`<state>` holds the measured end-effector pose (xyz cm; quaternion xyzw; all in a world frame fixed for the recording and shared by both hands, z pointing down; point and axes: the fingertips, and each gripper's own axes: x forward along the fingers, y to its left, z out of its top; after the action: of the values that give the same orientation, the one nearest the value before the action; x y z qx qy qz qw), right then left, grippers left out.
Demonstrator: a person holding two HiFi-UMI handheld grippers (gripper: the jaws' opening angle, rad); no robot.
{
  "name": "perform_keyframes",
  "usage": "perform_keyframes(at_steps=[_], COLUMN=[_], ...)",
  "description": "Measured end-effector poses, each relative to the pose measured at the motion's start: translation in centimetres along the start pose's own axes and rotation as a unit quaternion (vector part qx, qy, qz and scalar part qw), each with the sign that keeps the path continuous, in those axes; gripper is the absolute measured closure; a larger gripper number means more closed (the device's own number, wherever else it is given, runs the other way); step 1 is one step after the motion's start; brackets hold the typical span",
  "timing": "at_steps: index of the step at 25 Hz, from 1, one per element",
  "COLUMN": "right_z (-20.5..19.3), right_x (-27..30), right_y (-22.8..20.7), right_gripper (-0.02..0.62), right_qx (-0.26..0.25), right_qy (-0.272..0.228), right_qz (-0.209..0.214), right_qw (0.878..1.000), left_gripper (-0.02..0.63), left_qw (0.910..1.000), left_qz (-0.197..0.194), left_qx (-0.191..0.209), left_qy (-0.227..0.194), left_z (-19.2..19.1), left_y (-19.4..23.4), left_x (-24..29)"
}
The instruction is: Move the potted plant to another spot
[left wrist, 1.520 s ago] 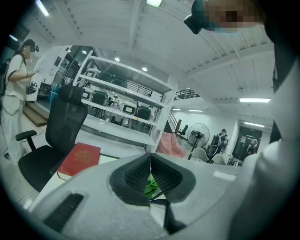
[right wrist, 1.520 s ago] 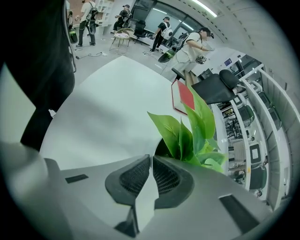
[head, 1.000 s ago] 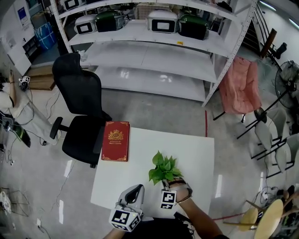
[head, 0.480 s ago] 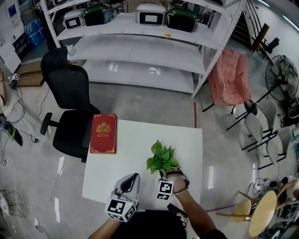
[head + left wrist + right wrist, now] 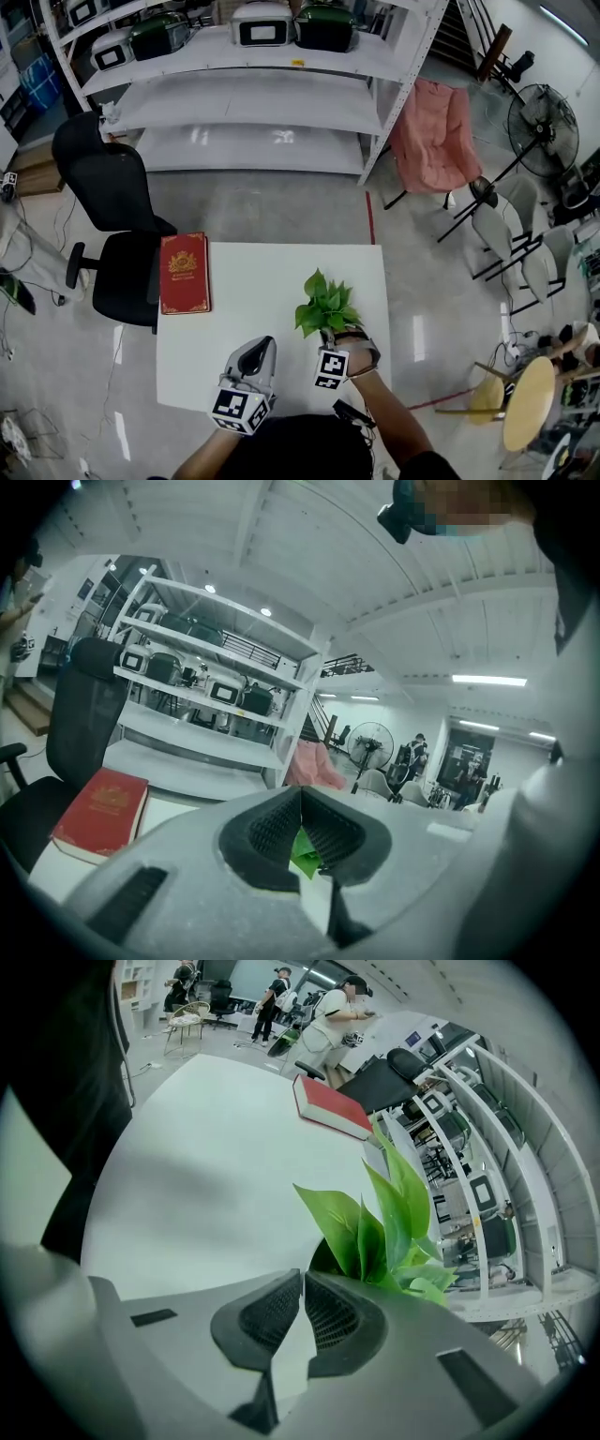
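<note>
The pot (image 5: 324, 1258) is largely hidden by leaves (image 5: 325, 305) and the right gripper (image 5: 302, 1277); only a dark sliver is seen behind the jaws. The book's (image 5: 184, 273) print is too small to be read.

A white rectangular table (image 5: 262, 281) stands on a glossy grey floor (image 5: 281, 202). A red book (image 5: 184, 273) lies flat at its far left corner, cover up with a gold emblem showing, its long side running along the table's left edge. A potted plant (image 5: 326, 307) with green leaves is over the right half, nearer the front edge and well apart from the book; whether its pot rests on the top cannot be told. The stretch between them is bare white
</note>
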<state>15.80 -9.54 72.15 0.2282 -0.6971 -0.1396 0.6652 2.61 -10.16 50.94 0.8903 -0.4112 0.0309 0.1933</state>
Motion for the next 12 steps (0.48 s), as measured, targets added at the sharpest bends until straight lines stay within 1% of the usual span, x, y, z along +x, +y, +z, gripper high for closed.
perform_keyframes(at_steps=[4, 12], right_z=[-2.2, -6.1], right_x=[0.2, 1.0], right_y=[-0.5, -2.4], right_gripper=[0.571, 0.571], right_qx=[0.012, 0.037], right_qy=[0.012, 0.027], right_qz=[-0.002, -0.007], right_qw=[1.000, 0.999], left_gripper=[0.589, 0.589], left_qw=[0.9999, 0.9996], left_qz=[-0.006, -0.024], left_qx=[-0.005, 0.001], left_qy=[0.007, 0.016], left_z=[-0.3, -0.4], left_y=[-0.8, -2.0], left_x=[1.5, 4.6])
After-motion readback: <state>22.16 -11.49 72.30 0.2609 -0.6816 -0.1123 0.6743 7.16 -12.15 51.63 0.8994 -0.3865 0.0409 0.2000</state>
